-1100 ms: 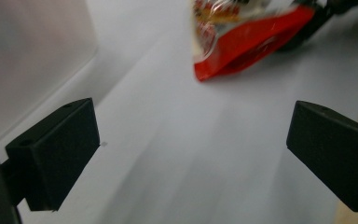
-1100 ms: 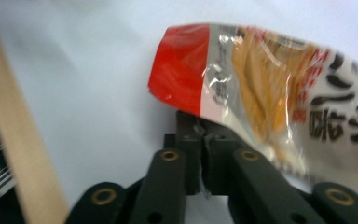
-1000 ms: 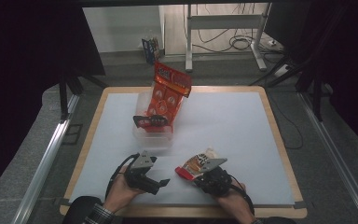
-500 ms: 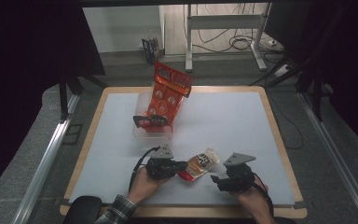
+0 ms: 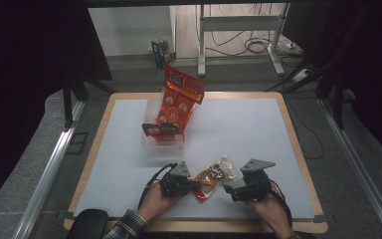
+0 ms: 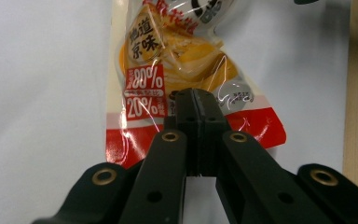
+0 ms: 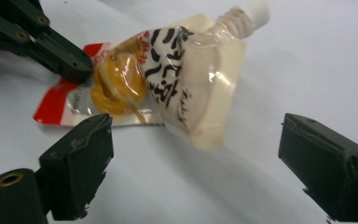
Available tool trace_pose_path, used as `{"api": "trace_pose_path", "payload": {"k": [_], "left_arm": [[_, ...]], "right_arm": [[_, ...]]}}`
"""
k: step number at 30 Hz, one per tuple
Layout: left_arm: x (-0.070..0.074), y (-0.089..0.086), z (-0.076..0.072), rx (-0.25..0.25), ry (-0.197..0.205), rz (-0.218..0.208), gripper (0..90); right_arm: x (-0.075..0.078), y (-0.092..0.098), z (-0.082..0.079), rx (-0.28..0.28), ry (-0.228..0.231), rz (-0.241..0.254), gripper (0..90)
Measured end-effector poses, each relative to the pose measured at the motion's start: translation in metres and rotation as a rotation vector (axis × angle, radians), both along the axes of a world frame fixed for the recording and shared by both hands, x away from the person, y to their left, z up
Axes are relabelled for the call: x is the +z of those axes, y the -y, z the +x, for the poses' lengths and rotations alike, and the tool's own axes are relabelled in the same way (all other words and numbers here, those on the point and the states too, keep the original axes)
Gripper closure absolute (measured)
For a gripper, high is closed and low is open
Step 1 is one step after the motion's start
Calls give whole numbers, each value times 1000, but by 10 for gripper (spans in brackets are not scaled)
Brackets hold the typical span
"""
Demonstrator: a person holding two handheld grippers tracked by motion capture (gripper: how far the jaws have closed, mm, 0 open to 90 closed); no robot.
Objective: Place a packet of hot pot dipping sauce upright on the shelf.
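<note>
Now that the left tool [image 5: 193, 183] has just snapped closed on the red end of the snack pouch [image 5: 213, 175] and the right tool [image 5: 230, 185] has just opened and let go, the pouch (low on the white worktop [image 5: 258, 129]) has swapped hands.

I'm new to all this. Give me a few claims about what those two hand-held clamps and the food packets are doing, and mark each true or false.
1. The left gripper is clamped on the snack packet's red end. True.
2. The right gripper squeezes the spouted pouch. False: its jaws stand wide apart, off the pouch.
3. The orange bag stands in the clear tub. True.
4. The packet lies on bare wood. False: it lies on the white table mat.
</note>
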State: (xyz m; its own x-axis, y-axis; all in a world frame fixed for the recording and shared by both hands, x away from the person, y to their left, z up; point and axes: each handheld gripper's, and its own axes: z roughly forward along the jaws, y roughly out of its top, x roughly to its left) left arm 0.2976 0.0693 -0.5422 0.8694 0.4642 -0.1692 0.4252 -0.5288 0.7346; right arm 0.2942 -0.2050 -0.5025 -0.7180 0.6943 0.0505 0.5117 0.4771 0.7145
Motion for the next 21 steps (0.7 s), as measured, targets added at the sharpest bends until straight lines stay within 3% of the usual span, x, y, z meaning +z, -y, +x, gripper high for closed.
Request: {"api": "trace_pose_path", "payload": {"k": [4, 7, 12, 17, 18, 21], "left_arm": [[0, 0, 0, 1, 0, 10, 900], [0, 0, -1, 0, 4, 15, 900], [1, 1, -3, 3, 22, 26, 900], [0, 0, -5, 4, 31, 21, 900], [0, -1, -4, -7, 38, 34, 900], [-1, -2, -6, 0, 41, 11, 900]], "right_arm": [[-2, -8, 8, 26, -45, 22, 87], [-5, -14, 16, 36, -88, 46, 130], [-4, -17, 26, 62, -160, 113, 363], [5, -15, 32, 84, -161, 213, 582], [6, -15, 33, 83, -162, 223, 655], [10, -15, 35, 84, -147, 234, 800]]}}
